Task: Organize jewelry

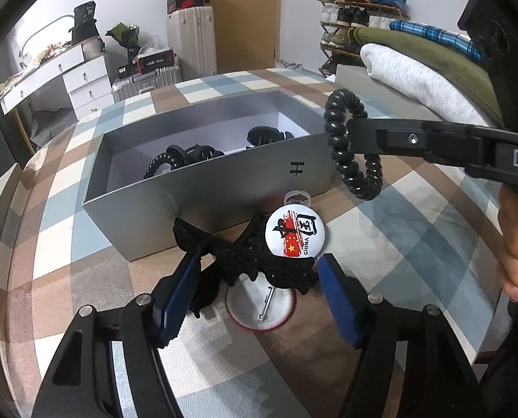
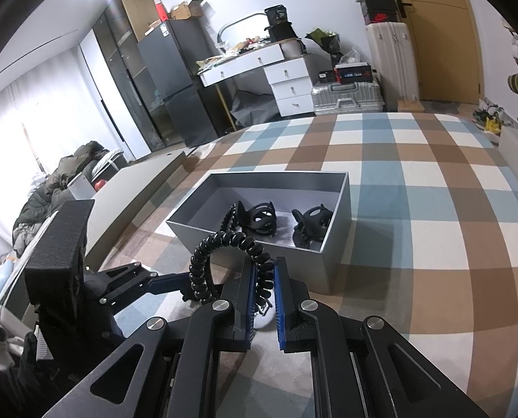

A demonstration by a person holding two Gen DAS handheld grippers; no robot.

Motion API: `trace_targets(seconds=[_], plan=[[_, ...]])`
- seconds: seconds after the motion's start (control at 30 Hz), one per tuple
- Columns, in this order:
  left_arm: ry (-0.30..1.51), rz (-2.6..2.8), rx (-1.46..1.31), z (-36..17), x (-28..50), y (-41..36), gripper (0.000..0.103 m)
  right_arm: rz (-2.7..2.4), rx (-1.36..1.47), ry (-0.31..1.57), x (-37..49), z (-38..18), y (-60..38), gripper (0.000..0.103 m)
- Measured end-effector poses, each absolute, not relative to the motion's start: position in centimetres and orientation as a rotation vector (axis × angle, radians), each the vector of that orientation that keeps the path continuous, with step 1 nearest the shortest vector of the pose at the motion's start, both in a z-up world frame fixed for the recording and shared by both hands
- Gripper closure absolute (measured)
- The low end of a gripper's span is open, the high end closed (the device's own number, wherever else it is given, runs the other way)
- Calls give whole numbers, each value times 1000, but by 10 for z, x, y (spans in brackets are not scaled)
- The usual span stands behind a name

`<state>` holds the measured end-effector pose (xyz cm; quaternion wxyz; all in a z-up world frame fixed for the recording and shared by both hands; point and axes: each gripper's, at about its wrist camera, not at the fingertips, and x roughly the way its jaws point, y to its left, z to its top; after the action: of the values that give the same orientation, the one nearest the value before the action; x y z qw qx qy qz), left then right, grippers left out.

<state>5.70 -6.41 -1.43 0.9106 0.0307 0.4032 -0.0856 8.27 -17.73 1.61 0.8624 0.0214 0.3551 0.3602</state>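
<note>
Here my right gripper (image 2: 263, 285) is pinched tight on a black spiral hair tie (image 1: 351, 142), a glossy coil like a telephone cord bent into a ring; my blue pads (image 2: 250, 299) clamp one side of the loop while the rest arches up and hangs free, held in the air just beside the near right corner of the grey box (image 1: 203, 191). In my left wrist view the same tie sticks out past both edges of the black finger that crosses in from the right. My left gripper (image 1: 255, 271) stands partly spread over the checked cloth (image 1: 415, 209), its blue pads (image 1: 179, 292) on either side of a black hair clip (image 1: 245, 259): a long, matte, bumpy-edged piece lying slantwise, its left end touching or almost touching my left pad, its right end just short of the other pad, so I cannot tell whether I am pressing it. Beneath the clip lies a round badge (image 1: 260, 308) face down, white-backed with a red rim and a metal pin across it. Just beyond, a second round badge (image 1: 295, 233) lies face up, white with red and black brushwork, yellow stars and the word CHINA, and a small clear ring (image 1: 296, 198) sits between it and the box wall. Inside the box rest another black coil tie (image 1: 161, 167) and two black claw clips (image 2: 311, 224), all shiny plastic on the pale floor.
</note>
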Motion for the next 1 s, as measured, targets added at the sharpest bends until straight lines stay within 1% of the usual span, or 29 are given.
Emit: trace_targets(seconds=[0.07, 0.1, 0.13, 0.2, 0.77, 1.0], plan=[[820, -180, 64, -13, 55, -64, 38, 756, 44, 745, 83, 16, -177, 94], [817, -180, 64, -13, 55, -64, 46, 756, 44, 745, 83, 16, -177, 94], [813, -179, 62, -12, 55, -63, 69, 756, 44, 745, 83, 16, -178, 94], [816, -189, 28, -12, 55, -59, 73, 757, 44, 745, 83, 16, -177, 94], [851, -213, -118, -17, 65, -44, 72, 762, 43, 749, 80, 15, -175, 94], [853, -212, -129, -15, 65, -46, 71, 765, 40, 751, 78, 13, -172, 94]])
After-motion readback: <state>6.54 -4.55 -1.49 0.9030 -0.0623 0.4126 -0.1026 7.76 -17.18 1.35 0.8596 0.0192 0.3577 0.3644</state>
